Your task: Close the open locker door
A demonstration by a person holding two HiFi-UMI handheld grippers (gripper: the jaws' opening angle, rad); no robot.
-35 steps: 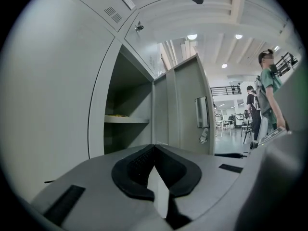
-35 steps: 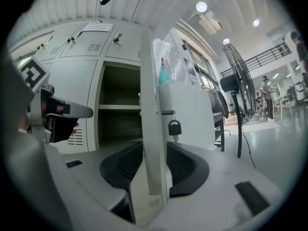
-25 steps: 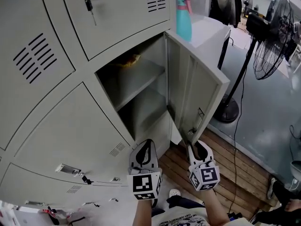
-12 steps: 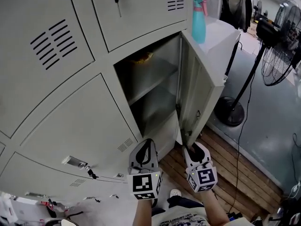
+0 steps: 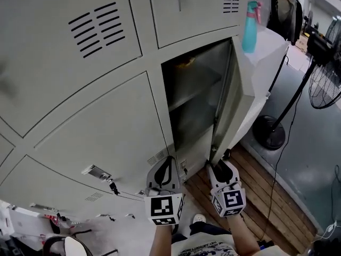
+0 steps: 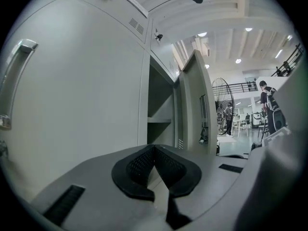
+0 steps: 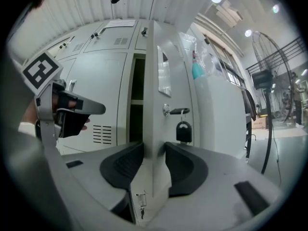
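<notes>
At the right end of the grey locker bank (image 5: 96, 121) the locker door (image 5: 229, 105) stands ajar, swung out from its compartment (image 5: 192, 89); one shelf (image 5: 194, 97) shows inside. Low on the door's free edge sits the right hand-held gripper (image 5: 218, 167), pointing level. Its jaws are parted with the door's edge between them, and they have just been opening. The pads lie just beside both faces of the door, with no squeeze to be seen. Just above the jaws in the right gripper view, a black padlock (image 7: 183, 131) hangs from the latch (image 7: 175, 111) on the door's outer face. Beside it to the left, the left hand-held gripper (image 5: 168, 161) has its jaw tips together and nothing between them. It faces a closed lower locker front near the open compartment. A teal spray bottle (image 5: 249, 28) stands on a white cabinet (image 5: 266, 47) beyond the door. A floor fan (image 5: 325, 73) stands further right, with wooden slats (image 5: 256, 196) underfoot.
</notes>
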